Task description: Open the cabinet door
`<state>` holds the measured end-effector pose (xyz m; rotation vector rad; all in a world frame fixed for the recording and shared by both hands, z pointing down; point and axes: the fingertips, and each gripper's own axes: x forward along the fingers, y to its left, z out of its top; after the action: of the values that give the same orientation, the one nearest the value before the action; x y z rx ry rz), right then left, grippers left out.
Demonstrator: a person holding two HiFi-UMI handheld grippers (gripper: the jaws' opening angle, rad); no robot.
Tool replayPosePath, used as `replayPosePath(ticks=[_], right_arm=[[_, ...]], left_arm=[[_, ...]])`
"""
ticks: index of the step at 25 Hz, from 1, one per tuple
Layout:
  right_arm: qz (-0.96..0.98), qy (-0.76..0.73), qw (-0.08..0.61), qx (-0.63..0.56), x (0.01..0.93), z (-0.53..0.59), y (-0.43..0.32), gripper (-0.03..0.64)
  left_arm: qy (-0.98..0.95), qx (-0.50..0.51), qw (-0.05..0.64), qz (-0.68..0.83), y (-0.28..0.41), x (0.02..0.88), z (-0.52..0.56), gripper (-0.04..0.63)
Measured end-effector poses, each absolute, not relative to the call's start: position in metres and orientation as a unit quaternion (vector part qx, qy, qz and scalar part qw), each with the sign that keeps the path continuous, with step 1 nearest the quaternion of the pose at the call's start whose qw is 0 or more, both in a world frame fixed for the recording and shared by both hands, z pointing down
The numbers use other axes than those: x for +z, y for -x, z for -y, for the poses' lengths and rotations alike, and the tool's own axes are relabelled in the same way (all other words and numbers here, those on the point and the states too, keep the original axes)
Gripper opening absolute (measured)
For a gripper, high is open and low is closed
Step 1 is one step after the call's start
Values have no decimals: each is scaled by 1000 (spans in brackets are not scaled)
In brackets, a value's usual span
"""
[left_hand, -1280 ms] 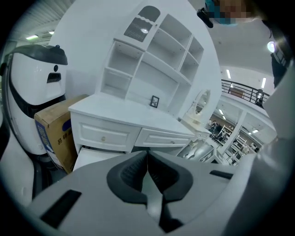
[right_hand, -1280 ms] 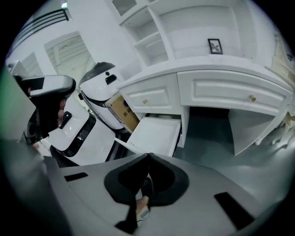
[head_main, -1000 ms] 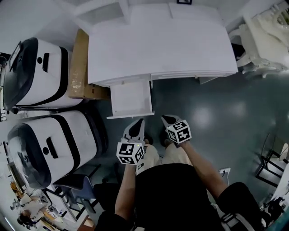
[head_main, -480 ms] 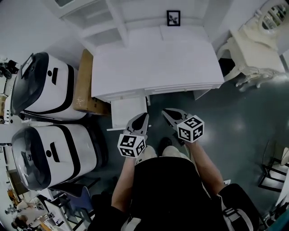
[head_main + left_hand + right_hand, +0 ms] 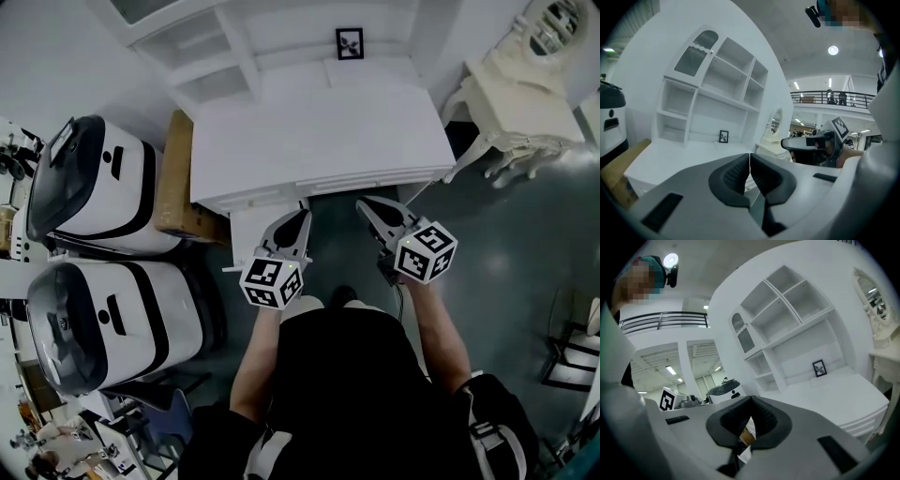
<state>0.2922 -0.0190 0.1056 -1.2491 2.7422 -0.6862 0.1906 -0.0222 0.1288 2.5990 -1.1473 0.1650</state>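
Note:
A white desk cabinet [image 5: 309, 131] with a shelf hutch [image 5: 211, 56] stands ahead of me. At its lower left front a white panel [image 5: 253, 234] juts out from under the top; I cannot tell whether it is a door or a drawer. My left gripper [image 5: 302, 214] hovers over the right edge of that panel, jaws shut and empty; its pads [image 5: 740, 171] meet. My right gripper [image 5: 364, 203] is held beside it near the desk's front edge, also shut on nothing [image 5: 749, 411]. Both point about level at the hutch and touch nothing.
Two big white-and-black machines [image 5: 94, 178] [image 5: 103, 319] stand at the left, with a cardboard box [image 5: 173, 178] against the desk's side. A small framed picture [image 5: 349, 42] sits on the desk. A white dressing table [image 5: 511, 112] is at the right, a metal chair [image 5: 572, 347] behind.
Both grippers have risen from knee height toward the desk's front edge, the right one more. Both stay shut. The head view has tilted up, bringing the hutch into view.

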Motion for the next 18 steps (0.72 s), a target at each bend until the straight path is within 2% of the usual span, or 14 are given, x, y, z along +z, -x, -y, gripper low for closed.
replayPosePath(ticks=[7,18], right_arm=[[-879,443,29,-173,81,7,-317,14],[-881,449,10,-148,81,-15,-315,14]], left_arm=[[-913,45,132,385,-203,105,15,23],[-914,40,129,382,-204,99,-3,23]])
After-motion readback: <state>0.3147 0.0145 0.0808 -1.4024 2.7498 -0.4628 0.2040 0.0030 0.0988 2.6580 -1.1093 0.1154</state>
